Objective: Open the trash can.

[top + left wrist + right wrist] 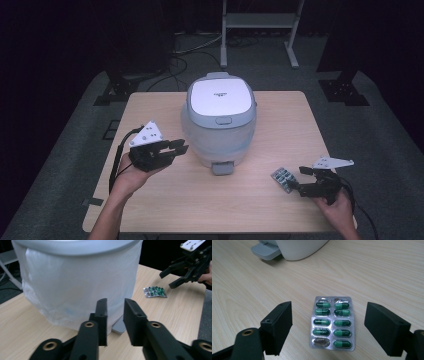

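Note:
A white and grey rice cooker (220,120) with its lid down stands mid-table; its body looks wrapped in clear film (75,277). My left gripper (181,146) hovers just left of it, jaws pointing at its side. In the left gripper view the jaws (115,301) stand a narrow gap apart with nothing between them. A blister pack of green capsules (283,178) lies flat on the table at the front right. My right gripper (329,306) is open wide, with the pack (333,322) lying between its jaws and clear of both.
The wooden table (280,110) has dark floor all round it. A grey tab (221,167) juts from the cooker's front base. A metal stand (260,22) and cables sit behind the table. The right gripper (170,278) shows beyond the pack (155,292).

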{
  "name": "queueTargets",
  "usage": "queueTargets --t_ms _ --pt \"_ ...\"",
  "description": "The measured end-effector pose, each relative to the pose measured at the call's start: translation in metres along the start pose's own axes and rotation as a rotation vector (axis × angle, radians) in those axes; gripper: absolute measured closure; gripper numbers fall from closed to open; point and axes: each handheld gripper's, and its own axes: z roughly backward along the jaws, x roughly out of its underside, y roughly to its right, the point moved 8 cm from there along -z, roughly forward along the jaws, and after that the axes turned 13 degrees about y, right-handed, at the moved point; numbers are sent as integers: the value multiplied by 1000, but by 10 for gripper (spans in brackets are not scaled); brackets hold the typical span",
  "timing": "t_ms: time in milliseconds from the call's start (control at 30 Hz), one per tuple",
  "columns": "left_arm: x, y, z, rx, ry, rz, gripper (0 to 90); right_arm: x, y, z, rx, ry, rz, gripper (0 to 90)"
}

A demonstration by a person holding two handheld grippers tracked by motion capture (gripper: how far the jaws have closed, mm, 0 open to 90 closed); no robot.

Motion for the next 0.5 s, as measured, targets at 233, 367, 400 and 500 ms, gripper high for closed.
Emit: queueTargets --t_ms 233,367,400,500 --pt "-13 1 -6 33 6 -19 892 1 -1 -1 -3 -7 1 210" --pt "-24 2 -11 55 -2 -5 900 1 -2 -1 -4 -7 2 210" --pt "-26 3 -12 60 -3 -5 900 1 -2 -1 -4 -6 2 210" --pt "-32 4 -15 66 -7 -17 900 0 -2 -1 -5 -6 1 210"
